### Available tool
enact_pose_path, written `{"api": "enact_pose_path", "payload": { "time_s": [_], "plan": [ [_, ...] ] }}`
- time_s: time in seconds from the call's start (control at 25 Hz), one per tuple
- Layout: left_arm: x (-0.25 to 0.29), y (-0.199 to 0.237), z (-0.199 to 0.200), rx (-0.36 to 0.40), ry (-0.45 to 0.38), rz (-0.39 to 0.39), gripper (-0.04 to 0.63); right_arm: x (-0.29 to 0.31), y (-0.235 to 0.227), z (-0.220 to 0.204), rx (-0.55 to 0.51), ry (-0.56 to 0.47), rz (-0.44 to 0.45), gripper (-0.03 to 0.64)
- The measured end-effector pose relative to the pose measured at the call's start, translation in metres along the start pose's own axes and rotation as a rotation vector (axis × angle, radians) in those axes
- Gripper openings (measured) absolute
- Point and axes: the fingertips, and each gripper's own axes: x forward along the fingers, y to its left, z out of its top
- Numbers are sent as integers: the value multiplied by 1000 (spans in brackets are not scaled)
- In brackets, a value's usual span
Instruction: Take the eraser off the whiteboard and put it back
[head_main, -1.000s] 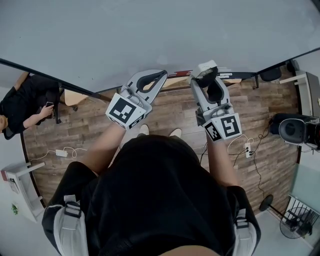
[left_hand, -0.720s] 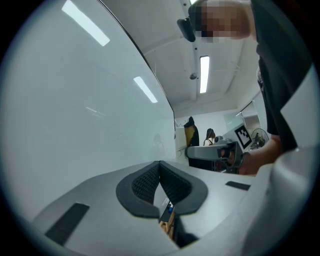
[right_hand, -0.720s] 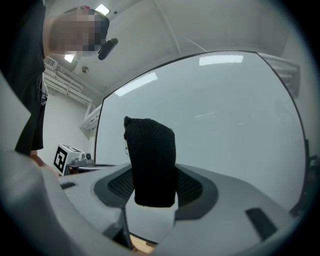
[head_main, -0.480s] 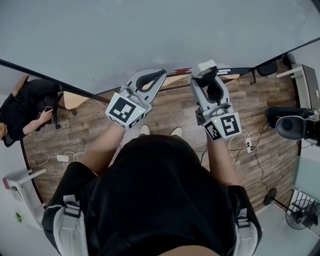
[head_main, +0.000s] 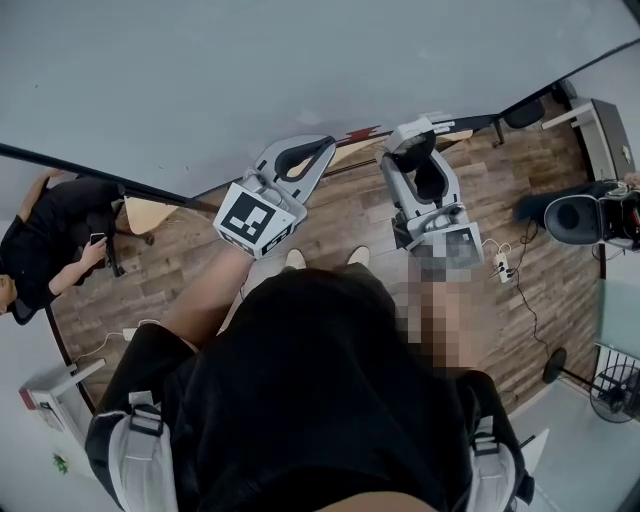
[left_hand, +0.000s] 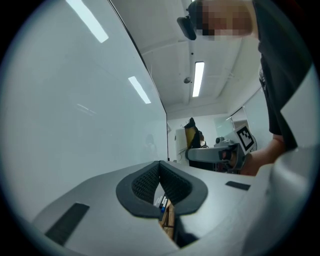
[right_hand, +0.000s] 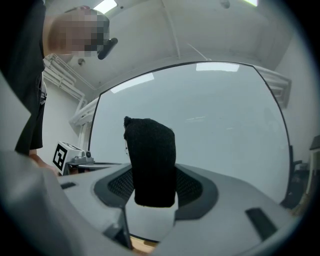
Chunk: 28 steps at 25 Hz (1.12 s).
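Right gripper (right_hand: 152, 186) clamped on eraser (right_hand: 150, 150), held near whiteboard (head_main: 300, 60); contact not visible. Left gripper (left_hand: 160, 167) jaws together, empty, at left. Likely risks: eraser tilted in grip, meets board crooked, fails to seat, drops on release.

Wood floor (head_main: 150, 290) is running underfoot. A person (head_main: 50, 235) is sitting far left. A strip light (left_hand: 198, 78) is glowing overhead.

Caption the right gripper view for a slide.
Right gripper holds the black-felted eraser upright in front of the whiteboard.
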Motion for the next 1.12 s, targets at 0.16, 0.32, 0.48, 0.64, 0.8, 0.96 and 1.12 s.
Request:
{"api": "enact_pose_path", "payload": {
  "time_s": [0.16,0.32,0.48,0.64,0.8,0.96,1.12],
  "plan": [
    [3,-8,-1,-11,-6,-34,-5,-9,-2,0,-2,-3,-45,221],
    [13,-22,-3,-11,-7,-62,-5,-21,-14,2,-6,-8,-64,221],
    [33,-38,0,-16,-18,-54,-5,-33,-34,5,-9,-10,-53,222],
    [59,-52,0,-13,-21,-30,-5,-43,-62,6,-13,-10,-30,222],
    [94,-72,2,-1,-18,-4,-5,-60,-100,8,-8,-11,-8,222],
    [122,-85,-2,5,-10,23,-5,-69,-131,7,-9,-9,12,221],
    [158,-100,-6,-14,-9,55,-5,-83,-170,8,-14,-12,24,221]
  ]
}}
